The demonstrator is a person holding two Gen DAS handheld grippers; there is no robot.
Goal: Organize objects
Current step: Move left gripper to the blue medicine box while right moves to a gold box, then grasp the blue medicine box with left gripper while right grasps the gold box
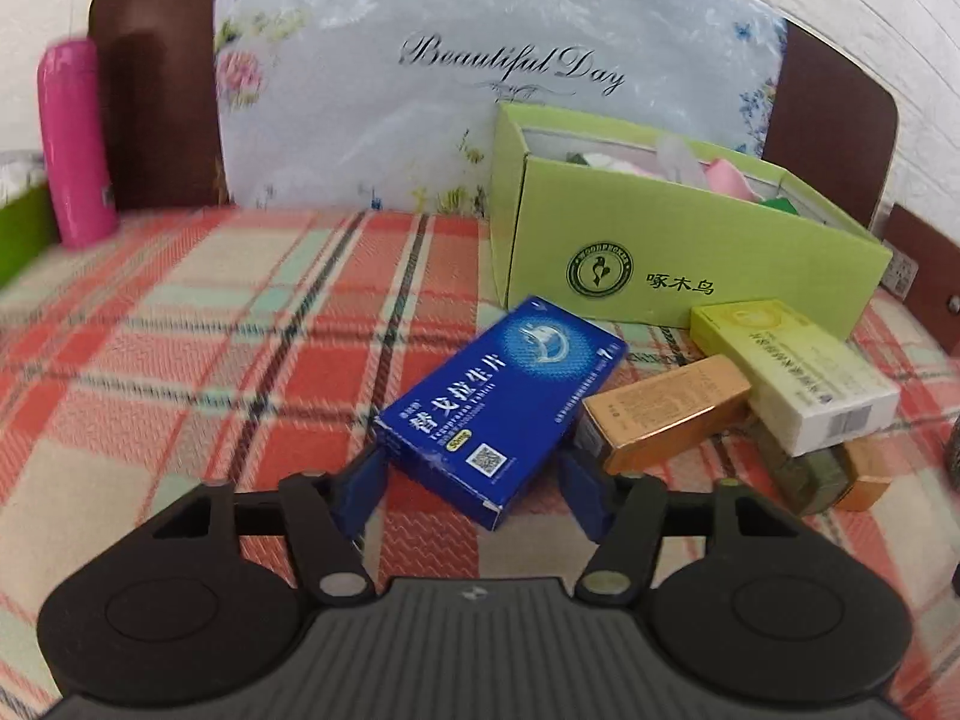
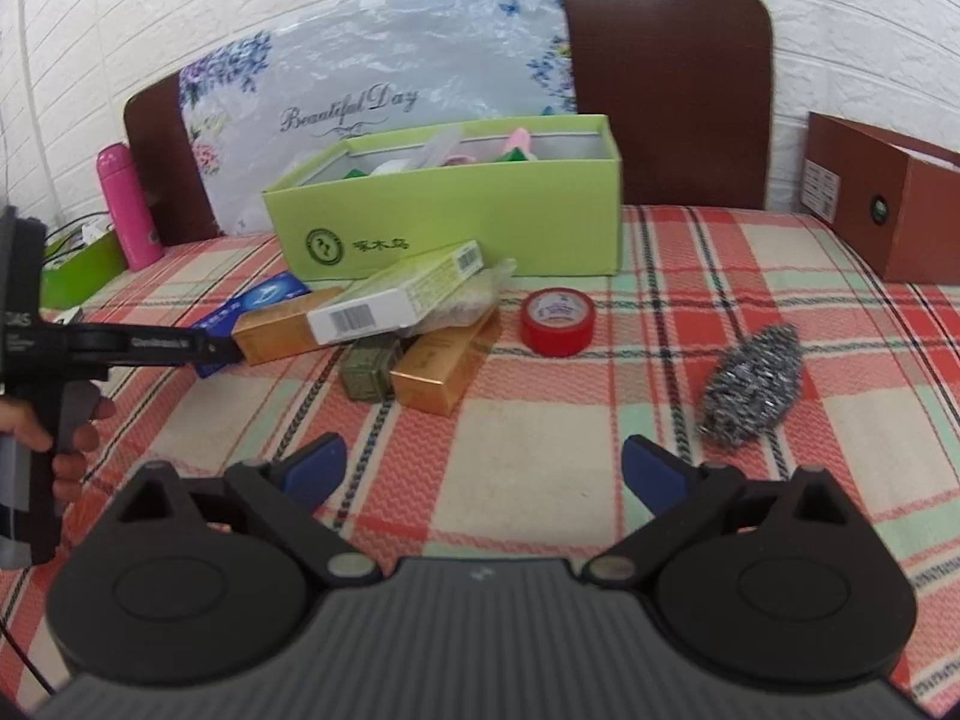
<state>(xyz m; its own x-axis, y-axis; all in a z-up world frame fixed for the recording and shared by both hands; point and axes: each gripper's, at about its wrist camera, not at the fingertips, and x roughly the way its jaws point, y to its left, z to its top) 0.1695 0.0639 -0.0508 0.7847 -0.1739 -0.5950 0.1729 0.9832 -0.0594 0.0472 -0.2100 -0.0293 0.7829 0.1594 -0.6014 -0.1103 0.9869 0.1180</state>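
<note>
Your left hand-held gripper (image 1: pixel 471 483) seems clamped shut, fingers angled down; your right hand-held gripper (image 2: pixel 483 471) hovers, fingers spread wide.

From your right wrist view, the flat blue medicine carton (image 2: pixel 264 300) is mostly hidden behind the left gripper's (image 2: pixel 231 354) black arm and the gold rectangular box (image 2: pixel 282 333). Your left view cuts off the grey steel-wool scourer (image 1: pixel 953 450) at its right edge. The tall pink flask (image 1: pixel 75 141) is blurred.
</note>
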